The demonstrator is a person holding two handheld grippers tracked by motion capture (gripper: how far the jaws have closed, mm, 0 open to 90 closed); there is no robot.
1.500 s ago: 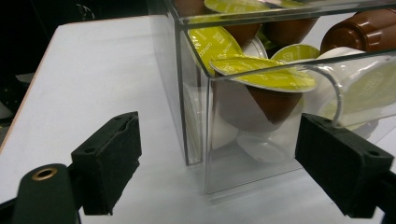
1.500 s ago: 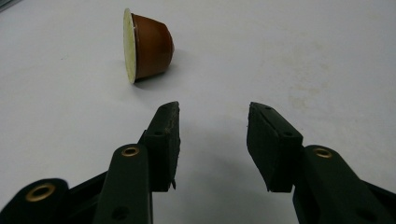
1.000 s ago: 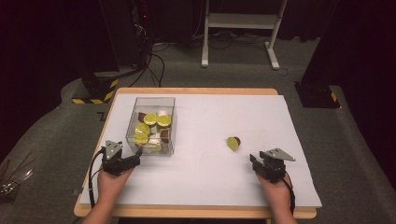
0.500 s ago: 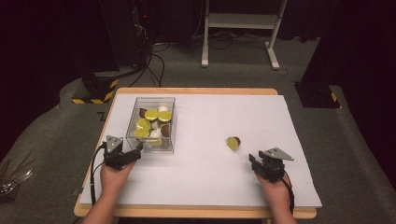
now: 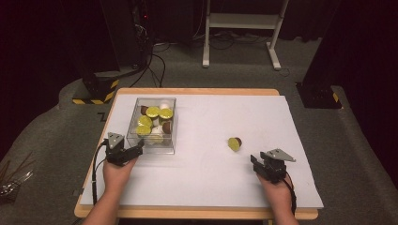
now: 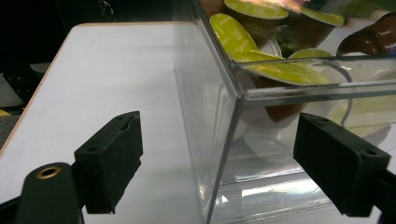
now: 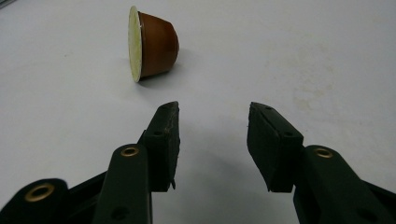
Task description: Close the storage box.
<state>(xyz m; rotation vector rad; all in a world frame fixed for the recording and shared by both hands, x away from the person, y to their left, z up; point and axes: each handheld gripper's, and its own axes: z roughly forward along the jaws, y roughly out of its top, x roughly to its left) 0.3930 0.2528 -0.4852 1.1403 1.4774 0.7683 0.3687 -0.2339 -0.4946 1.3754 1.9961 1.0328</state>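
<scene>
Table: a wooden table covered with a white sheet; the person's two hands come in from its near edge.
Clear box: it stands on the left part of the sheet, upright, with no lid on it. In the left gripper view its near corner is very close to the camera.
Capsules in the box: several small capsules lie in a heap inside, some with a yellow-green top upward, some brown, some white. They reach near the rim of the box.
Single capsule: it lies alone on the sheet, well apart from the box, toward the right. In the right gripper view it lies on its side, brown body to the right and pale yellow-green top to the left.
Left gripper: held low at the near left corner of the box. Its jaws stand wide apart, one outside the box wall and one in front of the near wall; the corner of the box is between them, and the pads do not press on it.
Right gripper: it rests low over the sheet, near the single capsule but not touching it. In its own view the jaws are parted halfway and there is nothing between them; the capsule lies ahead and a little to the left of them.
</scene>
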